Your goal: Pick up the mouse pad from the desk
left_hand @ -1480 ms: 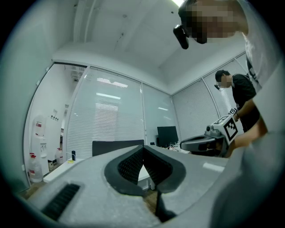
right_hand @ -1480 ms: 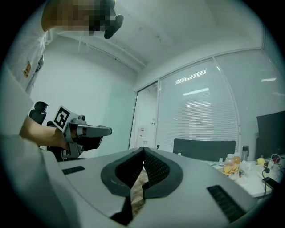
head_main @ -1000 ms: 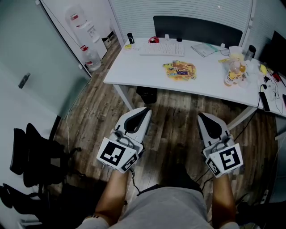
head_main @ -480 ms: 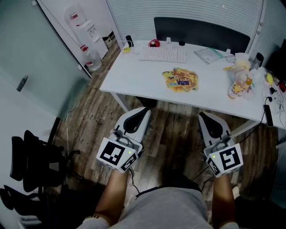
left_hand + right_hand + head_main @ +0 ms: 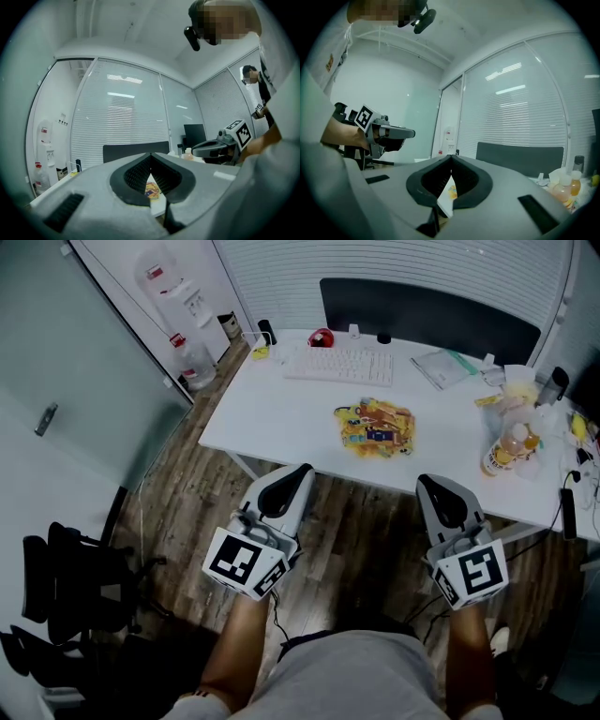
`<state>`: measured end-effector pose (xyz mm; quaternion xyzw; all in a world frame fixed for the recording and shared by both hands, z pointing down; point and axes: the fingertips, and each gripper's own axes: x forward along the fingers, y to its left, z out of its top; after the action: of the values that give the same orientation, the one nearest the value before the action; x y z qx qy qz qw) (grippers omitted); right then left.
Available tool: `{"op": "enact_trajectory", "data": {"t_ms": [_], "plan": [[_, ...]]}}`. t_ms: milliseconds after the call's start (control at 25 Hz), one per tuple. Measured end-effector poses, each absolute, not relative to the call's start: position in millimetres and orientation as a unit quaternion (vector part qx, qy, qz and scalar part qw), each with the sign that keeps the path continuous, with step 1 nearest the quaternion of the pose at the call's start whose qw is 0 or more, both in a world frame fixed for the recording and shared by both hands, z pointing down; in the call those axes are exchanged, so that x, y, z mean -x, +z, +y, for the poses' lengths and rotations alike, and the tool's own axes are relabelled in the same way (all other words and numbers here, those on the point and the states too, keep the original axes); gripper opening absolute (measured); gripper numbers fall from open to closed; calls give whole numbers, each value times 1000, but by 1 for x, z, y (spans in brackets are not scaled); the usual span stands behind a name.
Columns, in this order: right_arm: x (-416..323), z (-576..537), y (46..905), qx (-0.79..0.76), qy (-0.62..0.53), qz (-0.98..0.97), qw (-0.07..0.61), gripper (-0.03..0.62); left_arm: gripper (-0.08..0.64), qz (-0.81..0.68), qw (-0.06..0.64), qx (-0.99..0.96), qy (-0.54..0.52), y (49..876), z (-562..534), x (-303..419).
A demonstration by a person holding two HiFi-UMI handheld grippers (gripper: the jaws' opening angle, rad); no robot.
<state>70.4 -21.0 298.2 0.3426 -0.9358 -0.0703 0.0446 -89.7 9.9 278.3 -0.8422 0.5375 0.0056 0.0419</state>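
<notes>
The mouse pad [image 5: 375, 426], a colourful printed mat, lies flat near the front middle of the white desk [image 5: 281, 409]. My left gripper [image 5: 300, 471] and right gripper [image 5: 429, 483] are held level side by side over the wooden floor, short of the desk's front edge. Both are shut with nothing between their jaws. In the left gripper view a sliver of the mouse pad [image 5: 152, 190] shows below the closed tips of the left gripper [image 5: 151, 154]. The right gripper view shows the mouse pad [image 5: 452, 191] the same way under the right gripper [image 5: 451, 157].
A white keyboard [image 5: 339, 365] lies behind the pad, with a red object [image 5: 321, 337] and a dark panel [image 5: 431, 310] at the back. A bottle [image 5: 504, 448], papers [image 5: 445, 367] and clutter fill the desk's right end. A water dispenser [image 5: 178, 306] and a black chair [image 5: 66, 568] stand left.
The desk and mouse pad have come closer to both grippers in the head view. Both grippers stay shut and side by side.
</notes>
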Motion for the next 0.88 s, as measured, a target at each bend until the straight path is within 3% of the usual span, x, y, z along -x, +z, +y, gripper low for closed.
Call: {"op": "enact_trajectory", "data": {"t_ms": [880], "plan": [[-82, -105, 319, -321, -47, -944, 57, 12, 15, 553, 10, 833, -31, 304, -71, 78]]}}
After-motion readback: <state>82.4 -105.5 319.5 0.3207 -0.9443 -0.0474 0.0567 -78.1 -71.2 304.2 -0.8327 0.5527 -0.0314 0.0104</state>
